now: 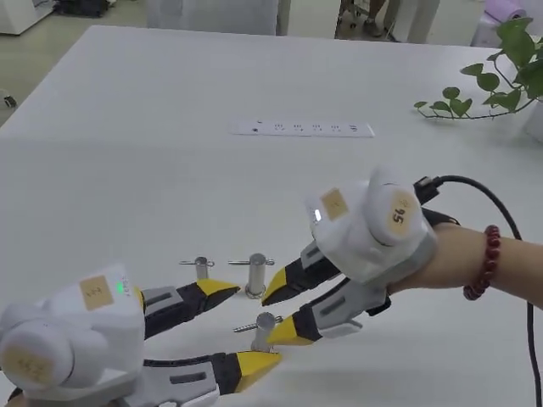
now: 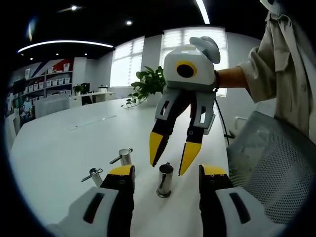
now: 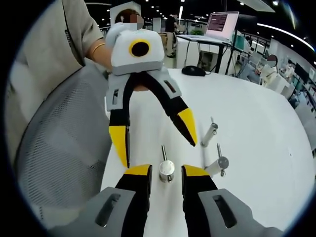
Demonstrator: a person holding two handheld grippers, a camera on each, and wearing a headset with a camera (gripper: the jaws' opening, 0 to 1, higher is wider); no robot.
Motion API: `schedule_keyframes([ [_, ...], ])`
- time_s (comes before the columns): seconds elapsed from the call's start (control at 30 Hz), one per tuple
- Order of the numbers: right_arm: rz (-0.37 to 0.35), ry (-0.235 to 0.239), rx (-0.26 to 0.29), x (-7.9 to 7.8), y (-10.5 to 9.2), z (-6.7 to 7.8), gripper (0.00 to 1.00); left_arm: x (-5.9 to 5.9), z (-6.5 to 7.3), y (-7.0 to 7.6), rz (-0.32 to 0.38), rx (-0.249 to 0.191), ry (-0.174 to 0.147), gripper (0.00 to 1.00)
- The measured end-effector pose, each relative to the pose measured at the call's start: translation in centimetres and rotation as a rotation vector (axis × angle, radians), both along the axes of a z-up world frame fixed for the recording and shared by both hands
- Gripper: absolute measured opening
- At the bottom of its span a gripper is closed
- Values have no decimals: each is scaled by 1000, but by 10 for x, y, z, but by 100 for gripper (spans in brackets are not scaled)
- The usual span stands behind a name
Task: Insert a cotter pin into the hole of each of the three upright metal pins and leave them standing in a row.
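White workbench (image 1: 127, 170) in a bright office, with tall windows (image 2: 123, 64) behind it in the left gripper view and a lit screen (image 3: 222, 22) behind it in the right gripper view. Power strip (image 1: 303, 129) flat on the tabletop, and a leafy plant (image 1: 501, 72) off to the right of the power strip at the table's edge. On the person's side of the power strip and well apart from it, left metal pin (image 1: 202, 268) and middle metal pin (image 1: 256, 280), both upright, side by side on a line roughly parallel to the power strip. Near metal pin (image 1: 265, 331), also upright, farther again from the power strip, just in front of the middle one and so out of line with that pair. Cotter pin (image 1: 190, 263) through the head of each of the three. Left gripper (image 2: 167, 170) low and left of the power strip, jaws spread wide; grips nothing, with the near metal pin standing free in the gap. Right gripper (image 3: 166, 170) low and right of the power strip, a red bead bracelet (image 1: 487, 261) just behind it, facing the left one tip to tip. Jaws parted less widely, one yellow tip on either side of the same pin; holds nothing. Cannot tell whether a tip brushes the pin.
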State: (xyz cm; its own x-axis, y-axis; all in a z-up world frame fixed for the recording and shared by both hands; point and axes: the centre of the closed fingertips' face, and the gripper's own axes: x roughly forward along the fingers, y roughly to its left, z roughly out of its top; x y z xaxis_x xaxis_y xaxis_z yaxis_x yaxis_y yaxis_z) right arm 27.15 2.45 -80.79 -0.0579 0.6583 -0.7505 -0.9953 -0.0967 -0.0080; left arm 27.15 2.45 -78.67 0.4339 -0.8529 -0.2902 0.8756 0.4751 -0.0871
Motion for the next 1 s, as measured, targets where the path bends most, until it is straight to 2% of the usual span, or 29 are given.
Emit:
schedule_keyframes([
  [0.37,-16,5,30,0,5,-10,24,-4,5,9,25,-4,1,59],
  [0.6,-42,21,58,1,8,-14,22,-8,6,18,41,0,13,59],
  [1.0,-36,23,67,-1,9,-17,16,-15,4,25,56,12,30,59],
])
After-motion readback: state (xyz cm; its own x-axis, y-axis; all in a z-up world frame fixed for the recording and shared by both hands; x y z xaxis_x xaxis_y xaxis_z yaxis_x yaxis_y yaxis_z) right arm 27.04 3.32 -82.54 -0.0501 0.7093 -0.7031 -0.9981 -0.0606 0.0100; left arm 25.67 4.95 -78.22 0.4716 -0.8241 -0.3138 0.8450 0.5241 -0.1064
